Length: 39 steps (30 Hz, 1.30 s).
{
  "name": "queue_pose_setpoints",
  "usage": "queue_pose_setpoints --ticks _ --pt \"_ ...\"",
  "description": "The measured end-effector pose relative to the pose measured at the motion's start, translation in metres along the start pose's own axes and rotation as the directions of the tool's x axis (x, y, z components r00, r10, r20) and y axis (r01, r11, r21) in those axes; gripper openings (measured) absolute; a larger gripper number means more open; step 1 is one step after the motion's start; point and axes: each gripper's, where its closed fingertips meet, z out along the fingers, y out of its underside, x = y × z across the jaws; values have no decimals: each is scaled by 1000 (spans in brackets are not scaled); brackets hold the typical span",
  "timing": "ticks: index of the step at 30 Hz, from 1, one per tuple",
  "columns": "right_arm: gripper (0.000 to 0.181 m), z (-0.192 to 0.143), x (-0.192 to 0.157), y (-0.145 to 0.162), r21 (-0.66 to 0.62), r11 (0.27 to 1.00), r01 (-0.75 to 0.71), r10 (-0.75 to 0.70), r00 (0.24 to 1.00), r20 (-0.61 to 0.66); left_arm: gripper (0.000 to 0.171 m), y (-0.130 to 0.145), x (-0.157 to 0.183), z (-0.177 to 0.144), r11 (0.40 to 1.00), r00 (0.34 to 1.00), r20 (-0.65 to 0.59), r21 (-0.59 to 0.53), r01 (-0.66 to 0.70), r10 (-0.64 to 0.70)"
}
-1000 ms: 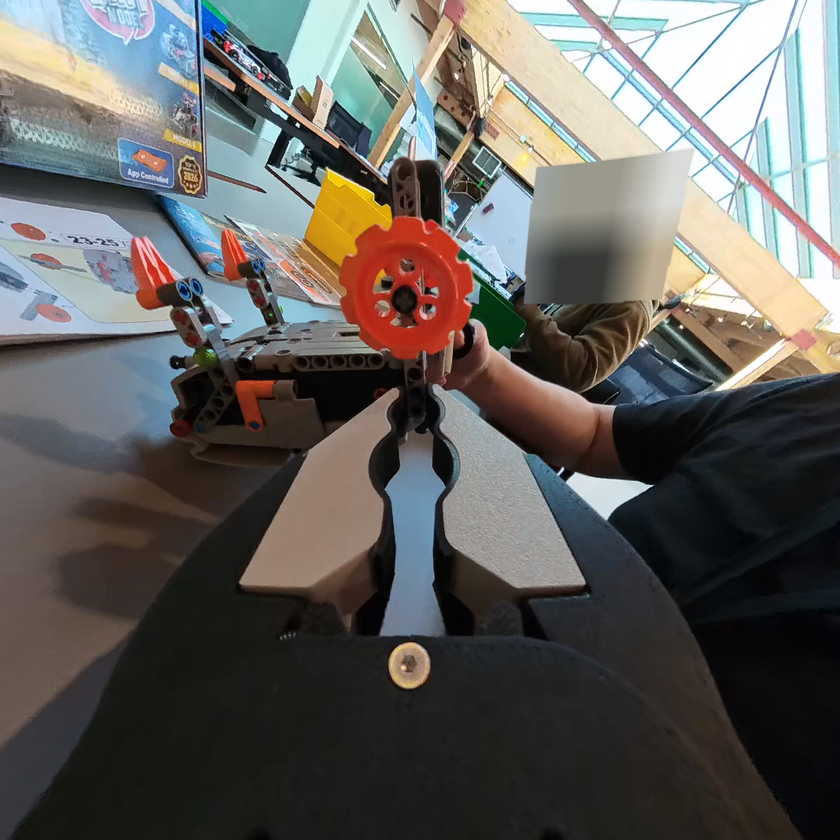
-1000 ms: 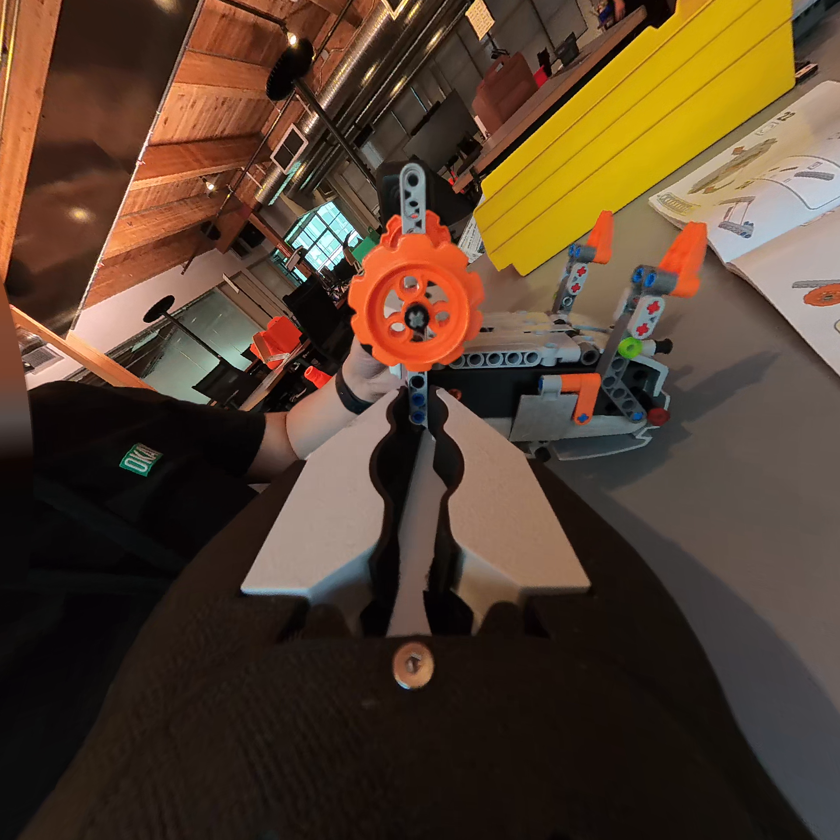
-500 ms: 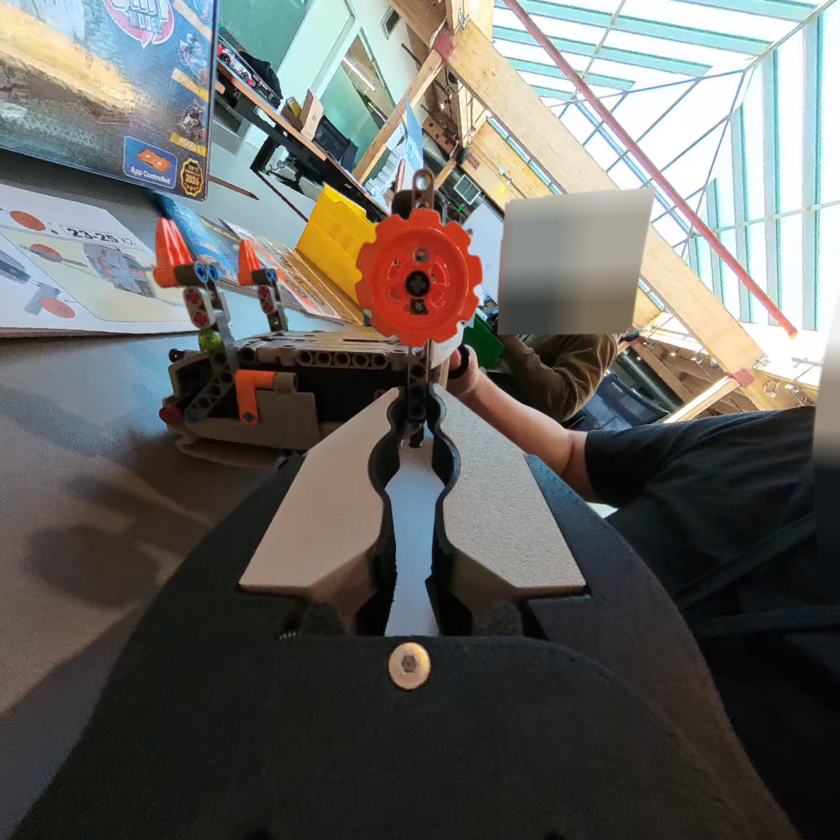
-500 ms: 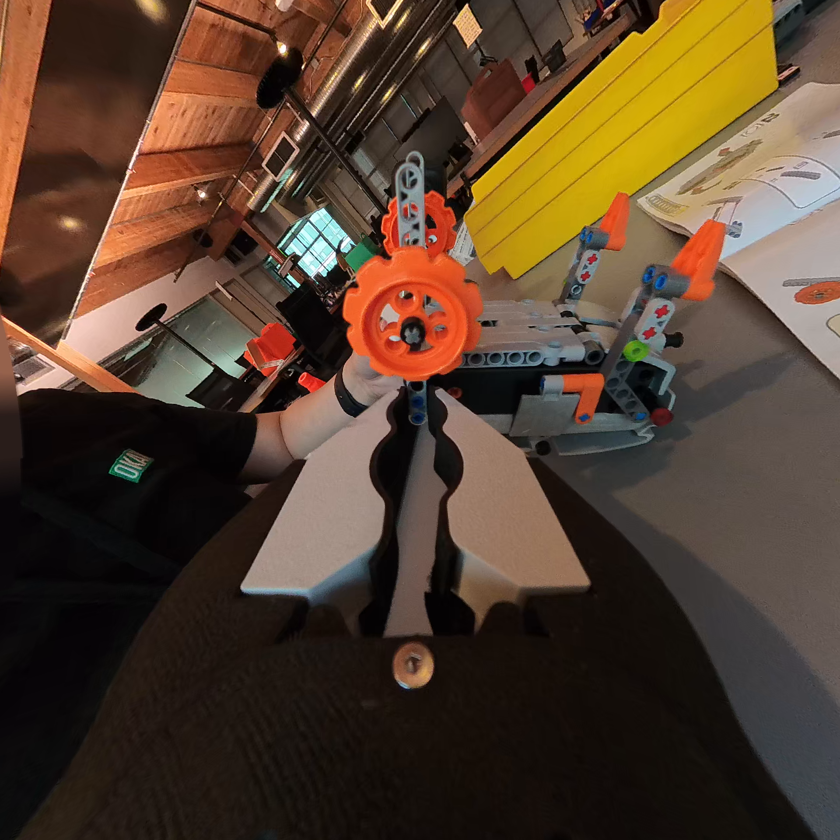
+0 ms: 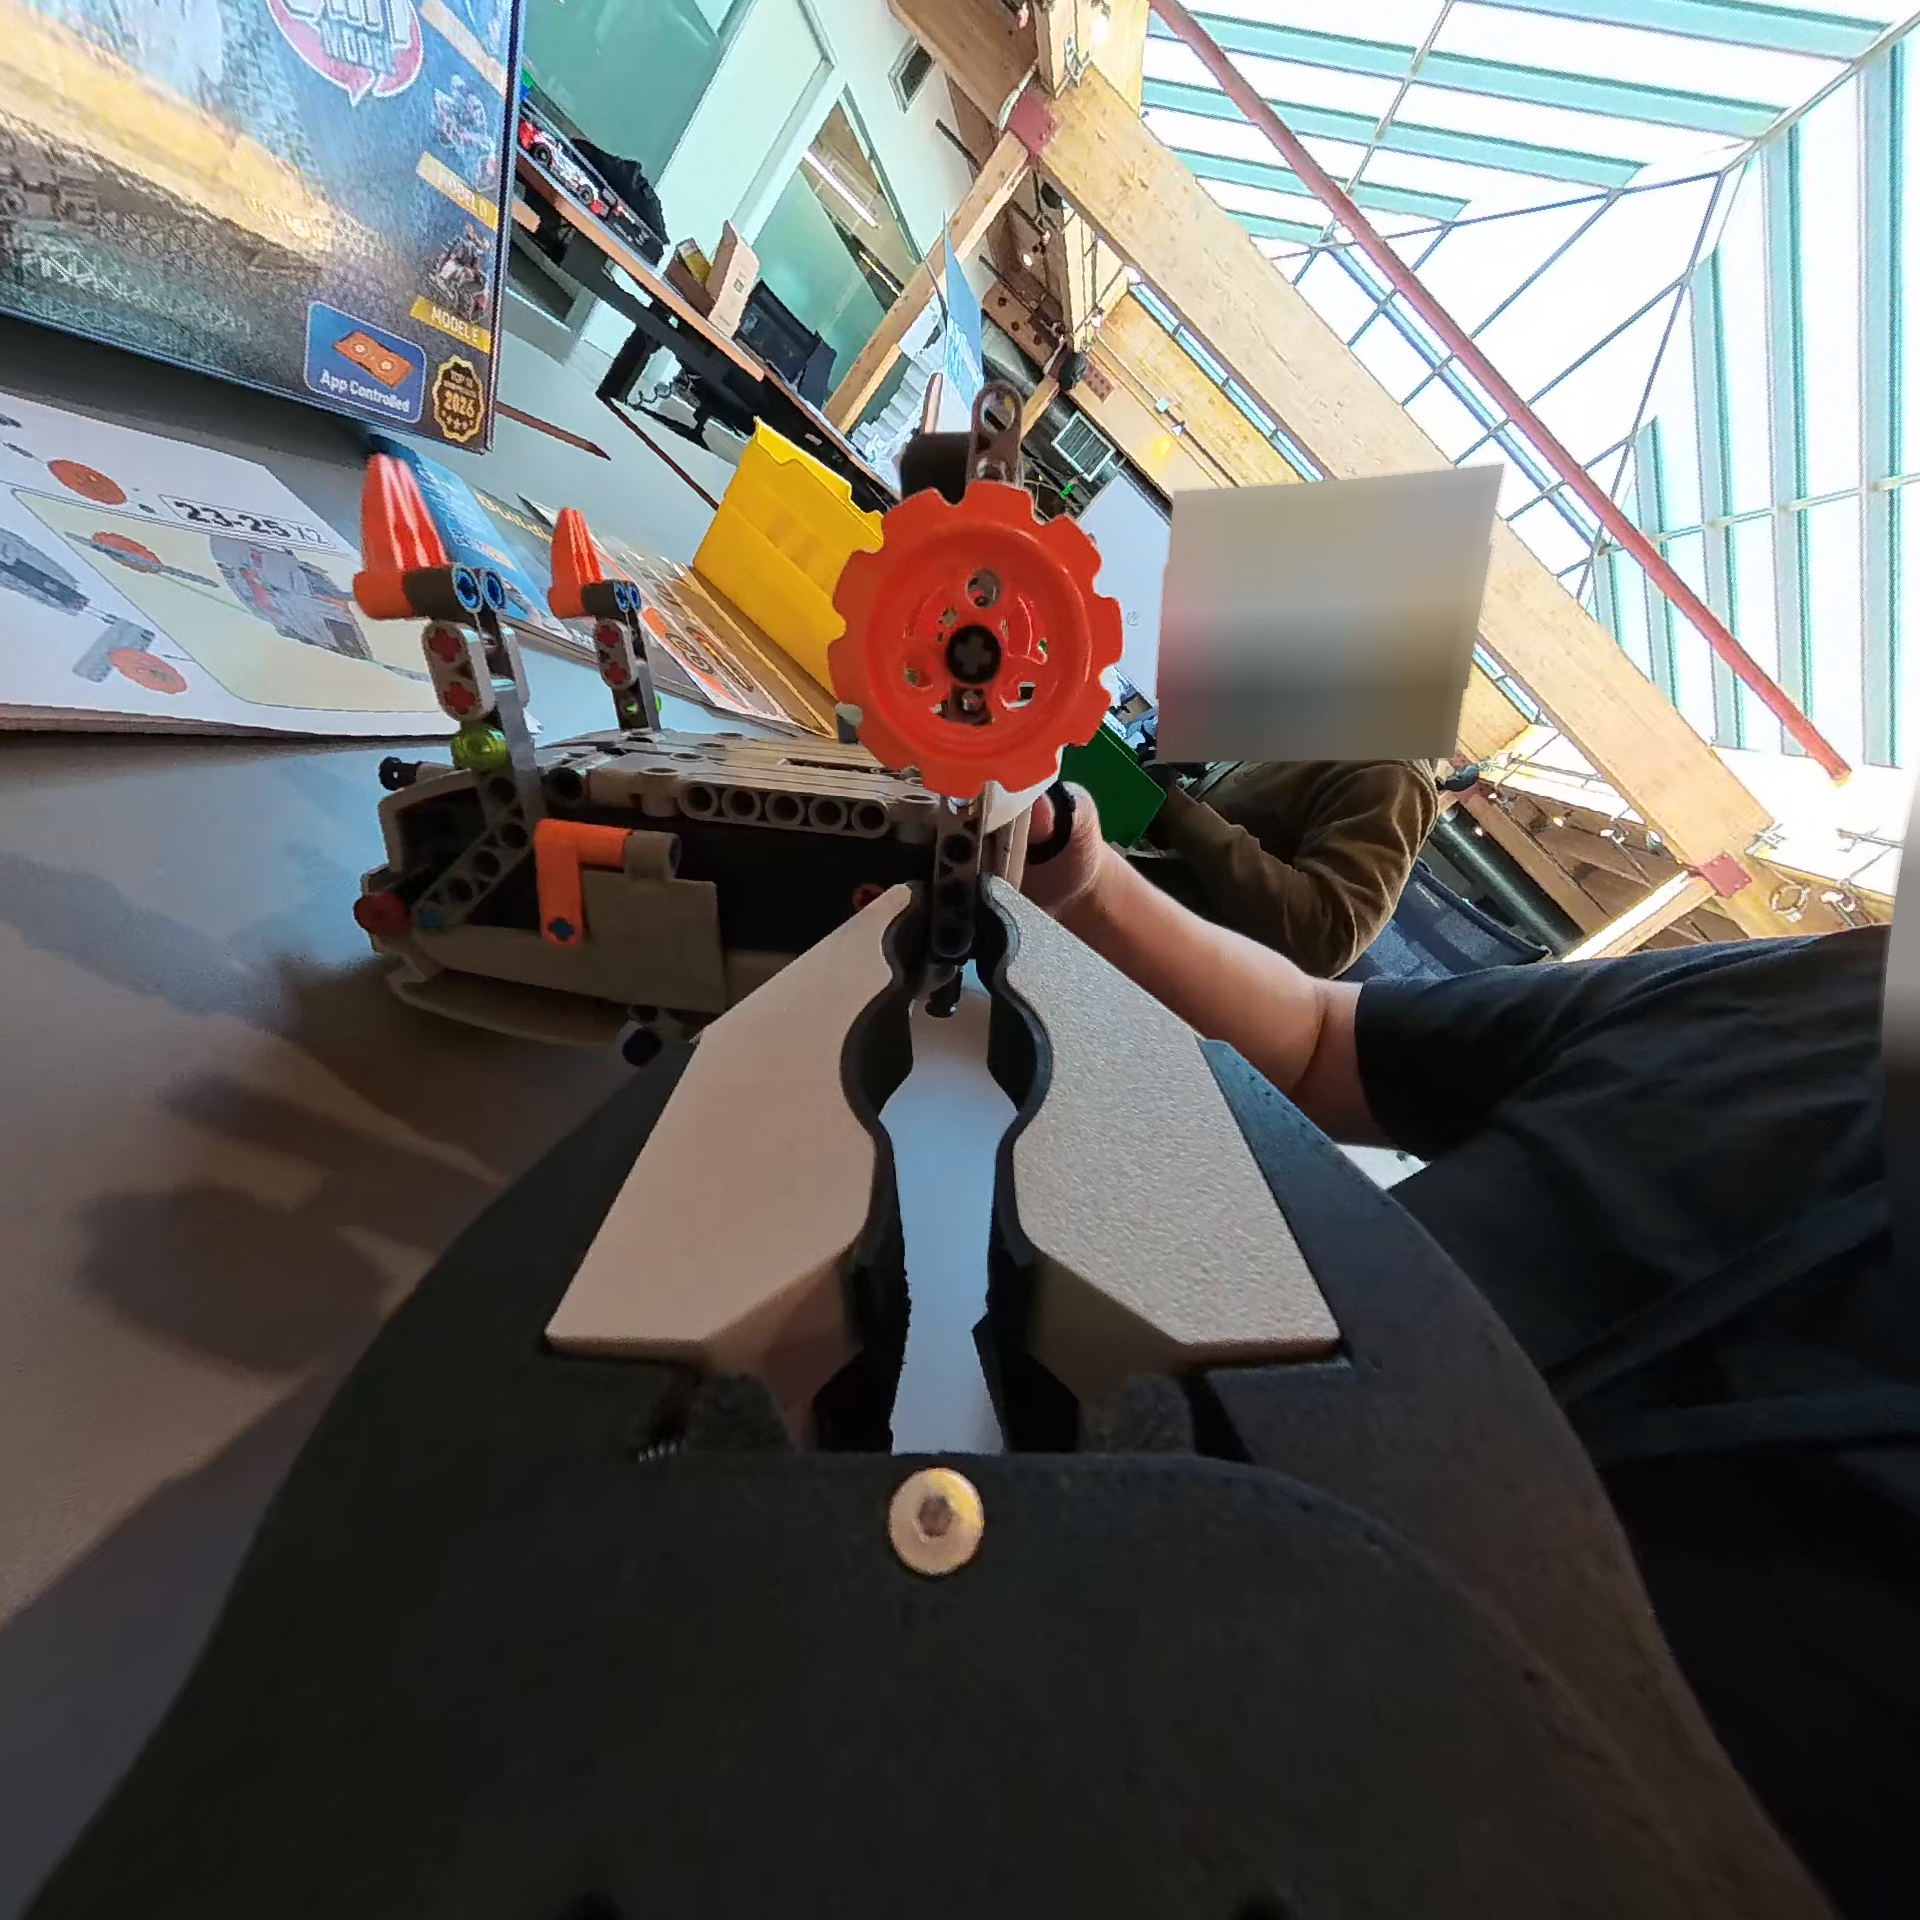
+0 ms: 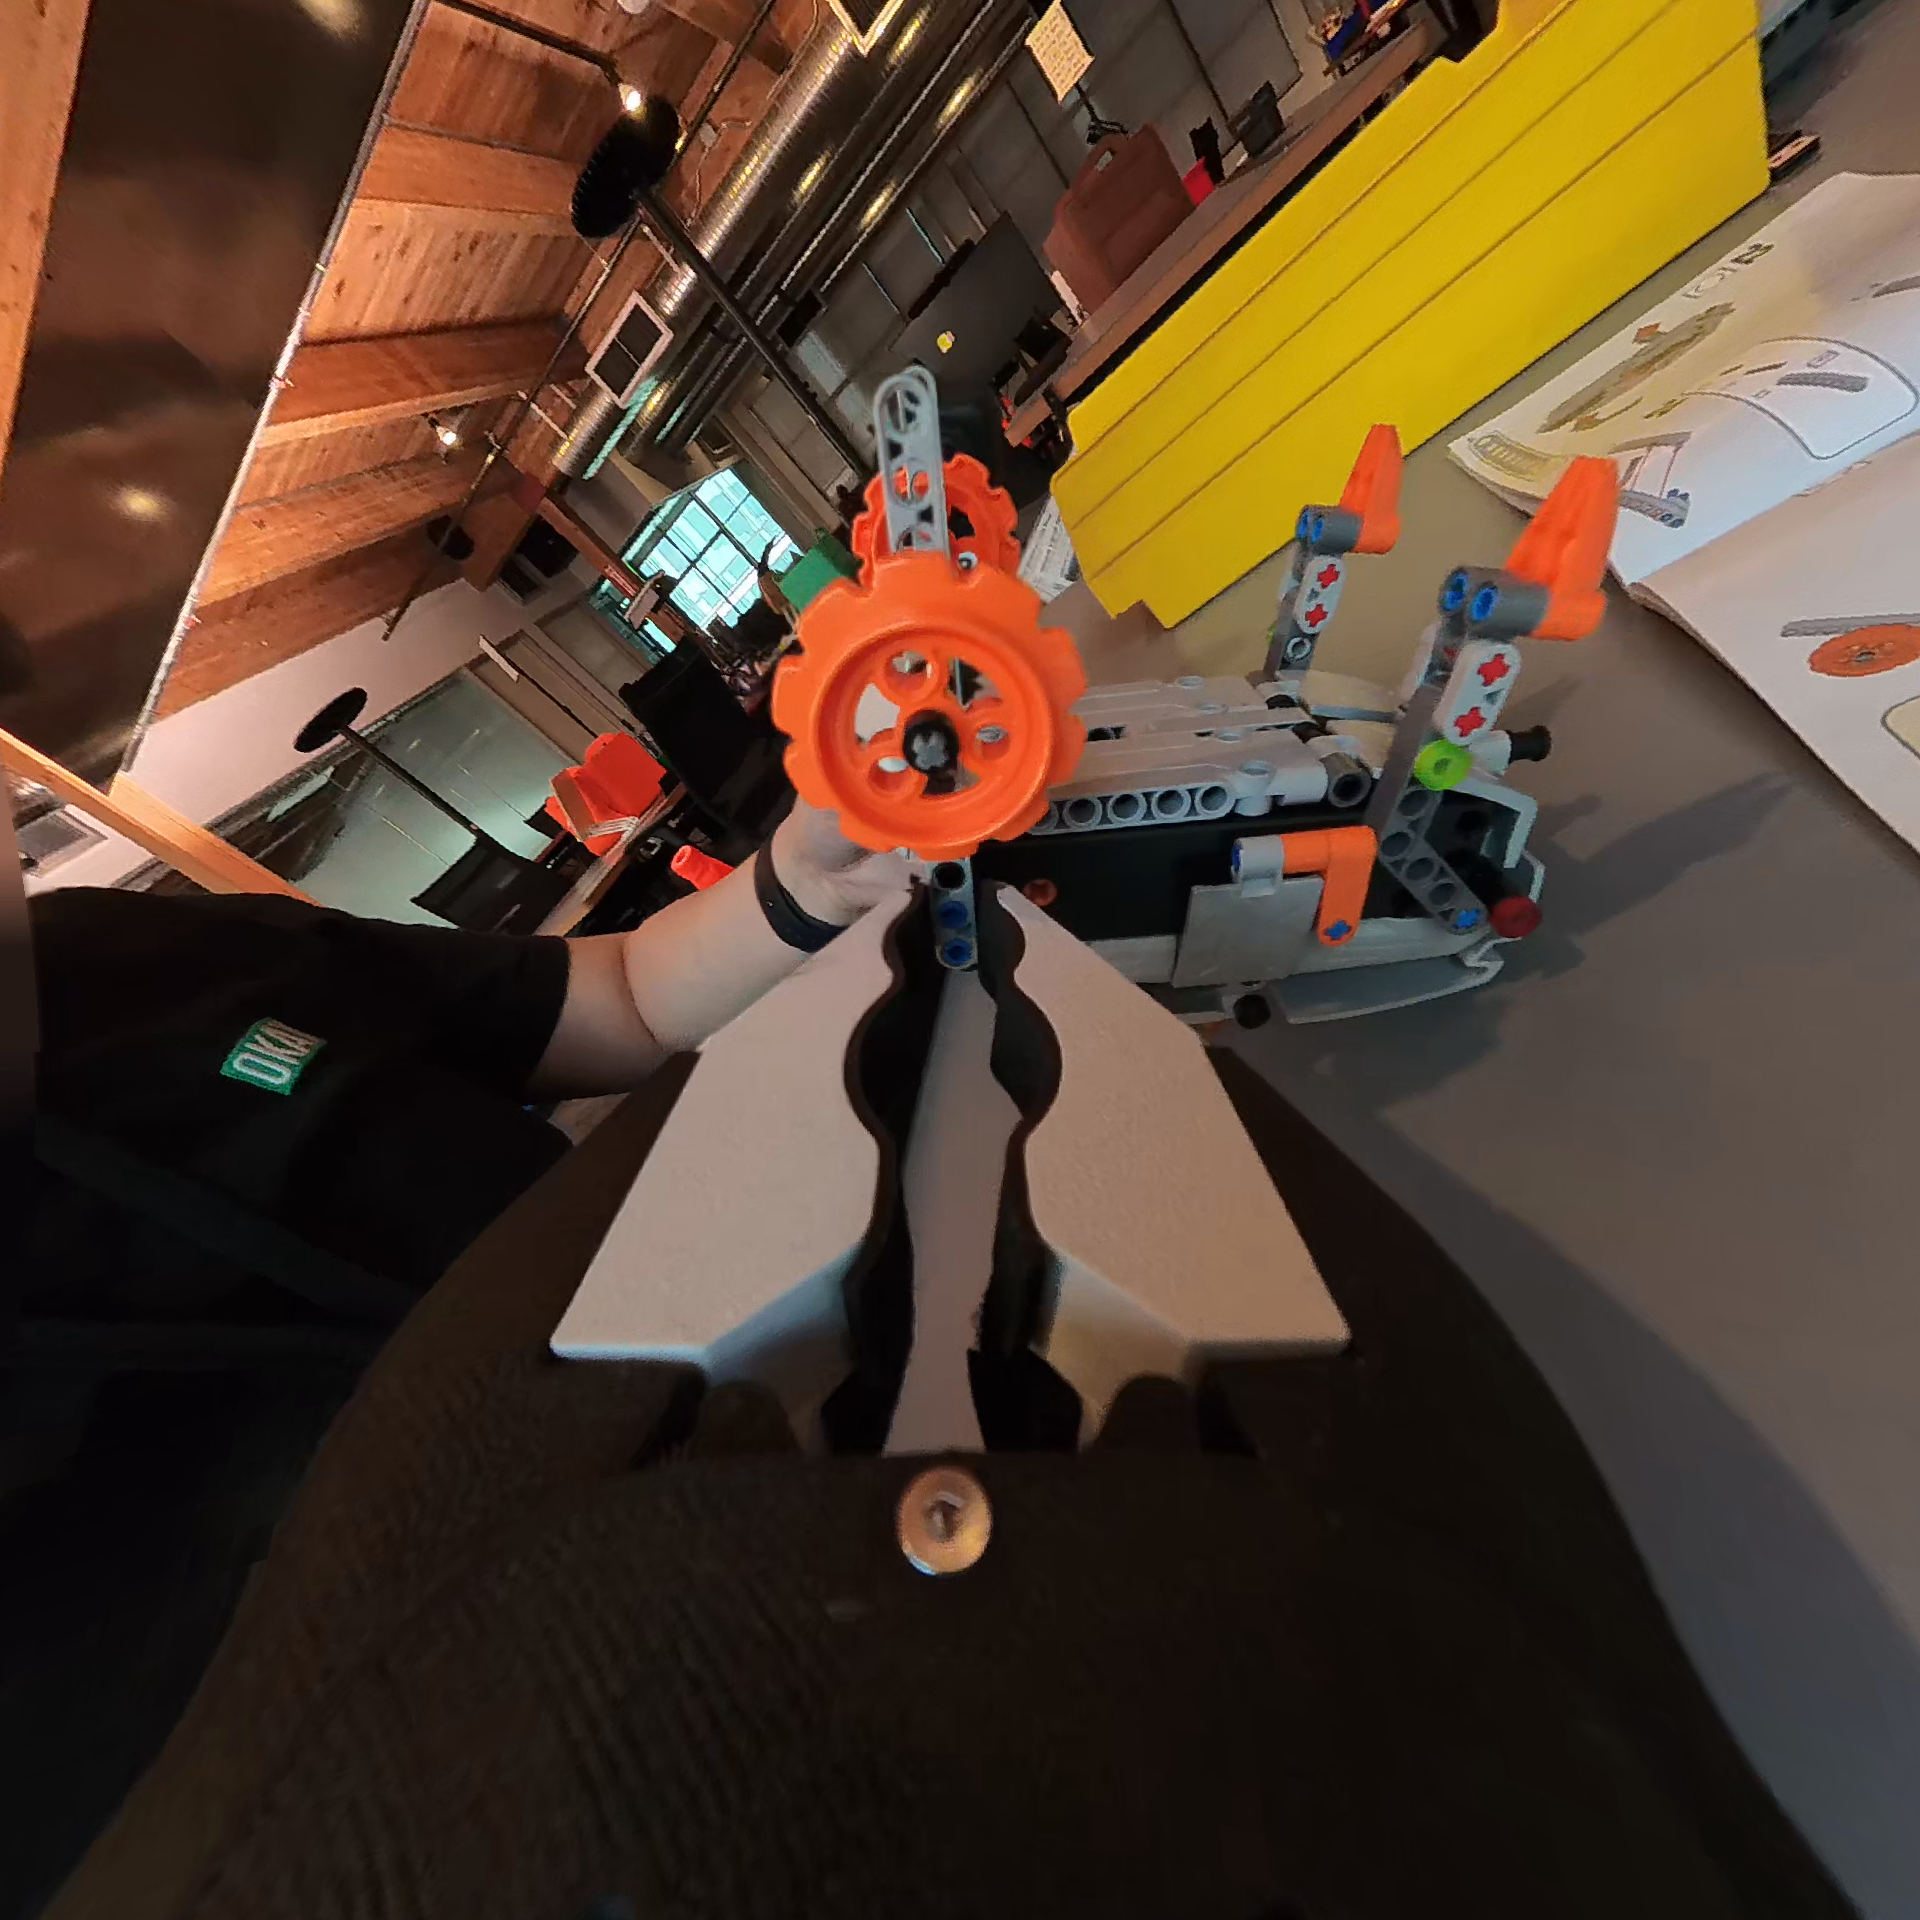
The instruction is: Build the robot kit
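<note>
My left gripper (image 5: 951, 920) is shut on a dark grey beam (image 5: 954, 873) that carries an orange toothed wheel (image 5: 975, 639). My right gripper (image 6: 956, 920) is shut on a grey beam with blue pins (image 6: 954, 909) that carries a like orange wheel (image 6: 928, 717). The two assemblies face each other above the grey table (image 5: 156, 1039). In the right wrist view the other orange wheel (image 6: 971, 509) and its light grey beam (image 6: 906, 436) show behind mine. A half-built grey and black model vehicle (image 5: 582, 862) with orange-tipped arms stands on the table just beyond; it also shows in the right wrist view (image 6: 1299, 852).
A yellow bin (image 5: 779, 551) (image 6: 1403, 291) stands behind the model. Open instruction booklets (image 5: 156, 603) (image 6: 1766, 416) lie on the table, and a toy box (image 5: 239, 177) stands upright at the far left. The holder's forearms (image 5: 1195, 987) (image 6: 675, 966) reach in. Another seated person's brown sleeve (image 5: 1299, 852) shows farther off.
Both grippers have tilted, staying shut on their beams. In the right wrist view the other orange wheel has come out from behind mine and now shows above it.
</note>
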Motion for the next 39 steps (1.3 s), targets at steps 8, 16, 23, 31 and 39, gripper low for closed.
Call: queue_pose_setpoints --ticks 8,16,23,31,39 --pt "6 -2 0 6 -22 1000 6 -6 1000 -10 6 6 0 2 999 999 1 4 -47 47" --pt "7 -1 3 9 -36 999 13 -15 999 -44 6 9 -2 2 998 998 26 -10 -56 56" --pt "7 1 5 11 -43 999 26 -29 997 -71 7 8 -5 1 998 997 46 -4 -59 59" --pt "7 1 8 12 -43 998 35 -39 994 -106 7 7 -8 1 996 993 82 -5 -84 84" --pt "5 0 -2 -6 36 999 14 -13 1000 -21 6 0 -1 1 1000 1000 8 22 -20 20"
